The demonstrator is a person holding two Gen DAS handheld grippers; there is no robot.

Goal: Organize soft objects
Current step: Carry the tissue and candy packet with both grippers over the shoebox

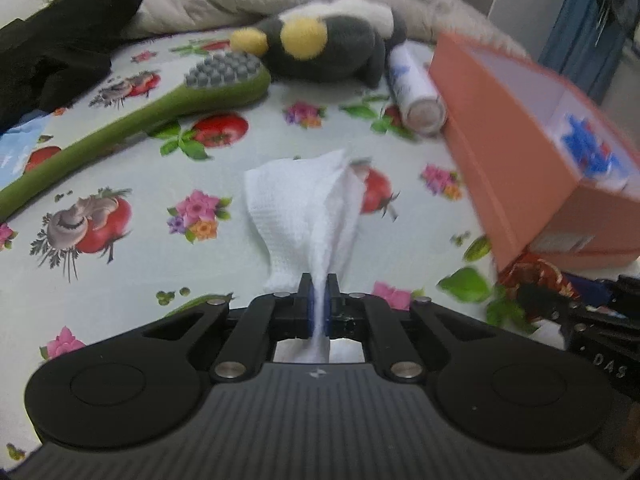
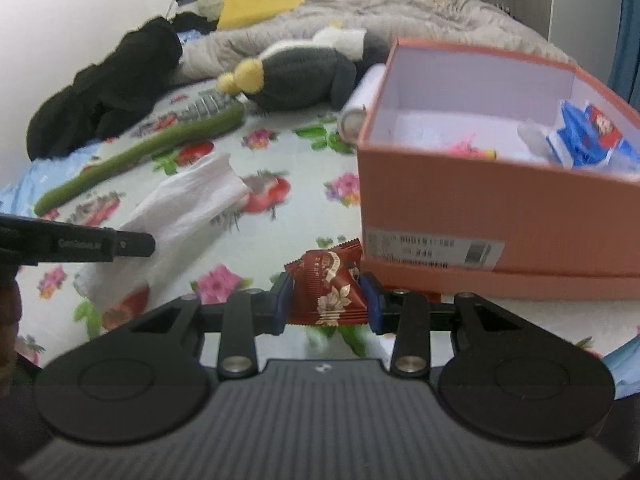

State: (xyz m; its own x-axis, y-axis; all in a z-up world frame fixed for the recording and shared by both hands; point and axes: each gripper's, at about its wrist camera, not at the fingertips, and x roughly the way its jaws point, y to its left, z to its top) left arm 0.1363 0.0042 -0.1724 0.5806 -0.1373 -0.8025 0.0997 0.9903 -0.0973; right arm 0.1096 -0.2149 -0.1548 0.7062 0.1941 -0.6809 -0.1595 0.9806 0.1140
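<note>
Bed w/ a fruit-and-flower print sheet [image 1: 248,248]. Far left, a dark garment [image 1: 60,40]; next, a long green brush [image 1: 132,120] lying flat; behind it a grey-and-yellow plush toy [image 1: 320,48]. Centre: the left gripper [image 1: 319,300] is clenched on a white tissue [image 1: 304,208], which fans out above the pads (a thin pinch, near one edge). Right: the right gripper [image 2: 326,300] is grasping a red-brown snack packet [image 2: 330,288], just in front of the open orange box [image 2: 480,200], which already holds blue wrappers [image 2: 580,140]. Risks: tissue could tear or slip from so small a grip; the glossy packet could squirt out, or clip the box's near wall on the way in.
</note>
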